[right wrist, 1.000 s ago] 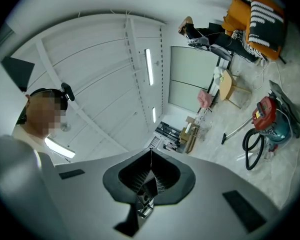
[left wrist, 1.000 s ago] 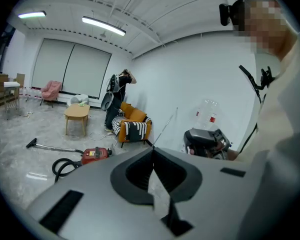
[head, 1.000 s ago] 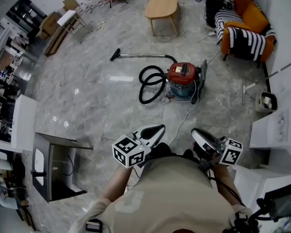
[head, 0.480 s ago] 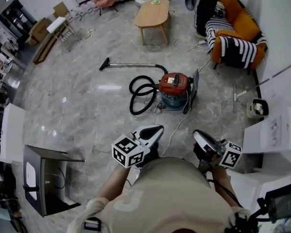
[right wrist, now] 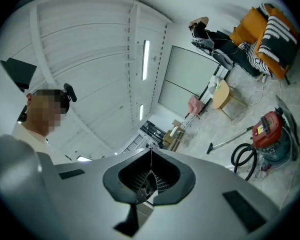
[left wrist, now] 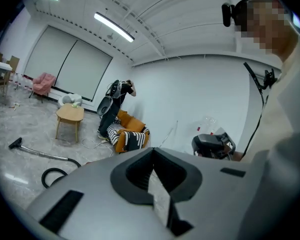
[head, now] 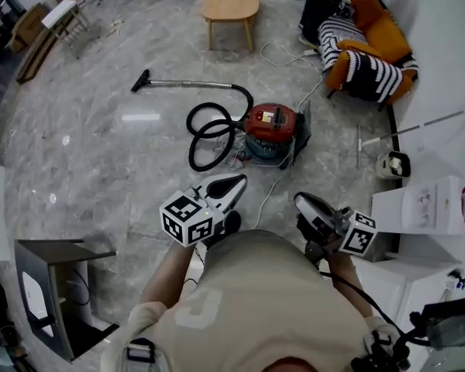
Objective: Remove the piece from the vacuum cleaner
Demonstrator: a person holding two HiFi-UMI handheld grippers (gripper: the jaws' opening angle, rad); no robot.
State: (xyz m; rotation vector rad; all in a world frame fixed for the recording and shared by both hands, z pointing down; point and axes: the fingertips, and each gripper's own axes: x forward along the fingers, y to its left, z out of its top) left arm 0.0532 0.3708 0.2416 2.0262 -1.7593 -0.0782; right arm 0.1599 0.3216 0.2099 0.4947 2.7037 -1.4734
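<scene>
the vacuum cleaner [head: 270, 127] sits on the marble floor [head: 101, 146] ahead of the person, well apart from both grippers. its black hose [head: 204, 134] is looped beside it and the metal wand [head: 190, 84] runs out to the floor nozzle [head: 140, 80]. which piece is meant cannot be told. the wand looks stiff, light and smooth, so probably slippery. the hose would flex, and the canister may roll if pulled. a grip close to a joint, with the other gripper steadying the body, seems wise. the left gripper [head: 231, 184] has its jaws pressed together on nothing. the right gripper [head: 306, 204] is likewise clenched and empty.
</scene>
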